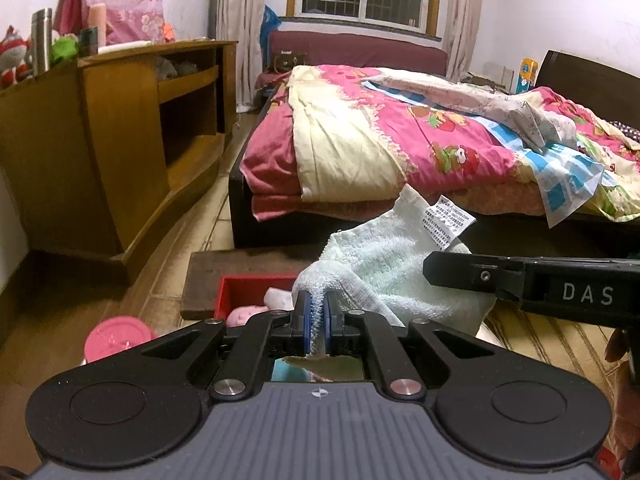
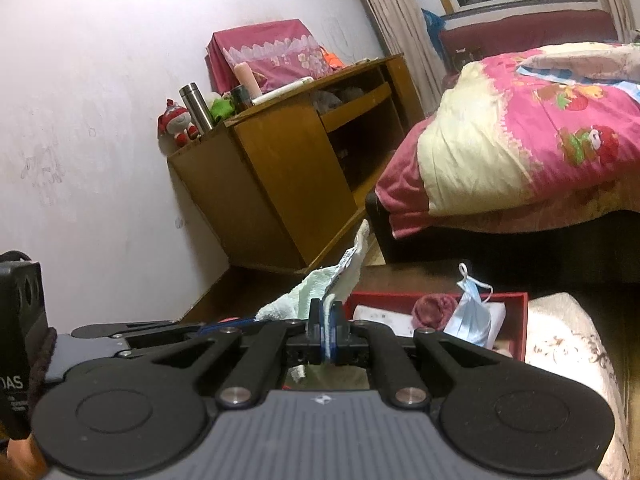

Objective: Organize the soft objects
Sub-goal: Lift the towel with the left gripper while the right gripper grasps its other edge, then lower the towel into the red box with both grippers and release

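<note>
I've got the pale green towel (image 1: 384,276) pinched at both ends and held up in the air: my left tongs (image 1: 317,322) are clamped on one edge, my right tongs (image 2: 327,334) clamped on another, each with terry cloth squeezed between the blue pads. The towel's long axis runs left to right between the two tongs, bunched and sagging, with its care label (image 1: 450,222) sticking up at the far side. Just beyond and below sits the red box (image 1: 256,284), already holding a pink plush, a maroon bundle (image 2: 434,312) and a blue face mask (image 2: 472,312). The box lies to the far left of my left tongs, so that side is nearer; I'd judge the towel needs folding or lowering that way.
</note>
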### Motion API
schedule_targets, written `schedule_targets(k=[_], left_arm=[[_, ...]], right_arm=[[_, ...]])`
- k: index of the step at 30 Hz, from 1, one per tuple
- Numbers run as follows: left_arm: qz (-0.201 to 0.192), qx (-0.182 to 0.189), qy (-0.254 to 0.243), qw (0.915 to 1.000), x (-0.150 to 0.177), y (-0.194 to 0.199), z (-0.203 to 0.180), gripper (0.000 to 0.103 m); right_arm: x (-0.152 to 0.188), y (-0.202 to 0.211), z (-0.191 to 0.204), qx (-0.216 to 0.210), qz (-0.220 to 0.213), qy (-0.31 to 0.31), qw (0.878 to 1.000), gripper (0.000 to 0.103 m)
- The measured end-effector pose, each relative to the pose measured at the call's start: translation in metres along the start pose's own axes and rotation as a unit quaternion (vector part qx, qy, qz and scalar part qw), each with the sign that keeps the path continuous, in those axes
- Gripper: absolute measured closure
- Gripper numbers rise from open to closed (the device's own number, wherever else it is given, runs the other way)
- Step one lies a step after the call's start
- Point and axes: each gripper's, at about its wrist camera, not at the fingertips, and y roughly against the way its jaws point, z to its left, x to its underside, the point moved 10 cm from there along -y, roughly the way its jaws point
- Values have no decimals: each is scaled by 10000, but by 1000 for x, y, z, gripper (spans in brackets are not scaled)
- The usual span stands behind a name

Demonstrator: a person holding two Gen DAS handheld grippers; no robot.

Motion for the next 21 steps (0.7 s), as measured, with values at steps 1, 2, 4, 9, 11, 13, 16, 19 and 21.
schedule_targets(k=[1, 2, 4, 9, 11, 13, 16, 19, 21], left_arm=[[-17, -12, -30, 10000, -2, -1, -1, 102], [-32, -24, -68, 10000, -5, -2, -1, 102], [-48, -37, -123, 9999, -9, -5, -3, 102], [-90, -38, -213, 9997, -18, -14, -6, 102], [-105, -55, -269, 9996, -21, -18, -8, 102], [-119, -73, -324, 9994, -25, -22, -9, 102], [-144, -106, -376, 9991, -30, -31, -9, 102], [-135, -132, -379, 9991, -34, -43, -8, 102], [-118, -146, -374, 9991, -36, -51, -7, 102]], right_arm=[[-2, 0, -1, 4, -17, 9, 10000, 103], [-4, -1, -2, 10, -37, 15, 10000, 103], [-6, -2, -3, 19, -59, 18, 10000, 103], [-12, -6, -9, 60, -144, 54, 9999, 103], [-16, -8, -11, 66, -185, 63, 9998, 103], [-19, -11, -14, 80, -223, 87, 9997, 103], [-23, -17, -20, 101, -306, 115, 9994, 103], [-26, -26, -27, 138, -350, 131, 9992, 103], [-27, -32, -33, 146, -349, 111, 9992, 103]])
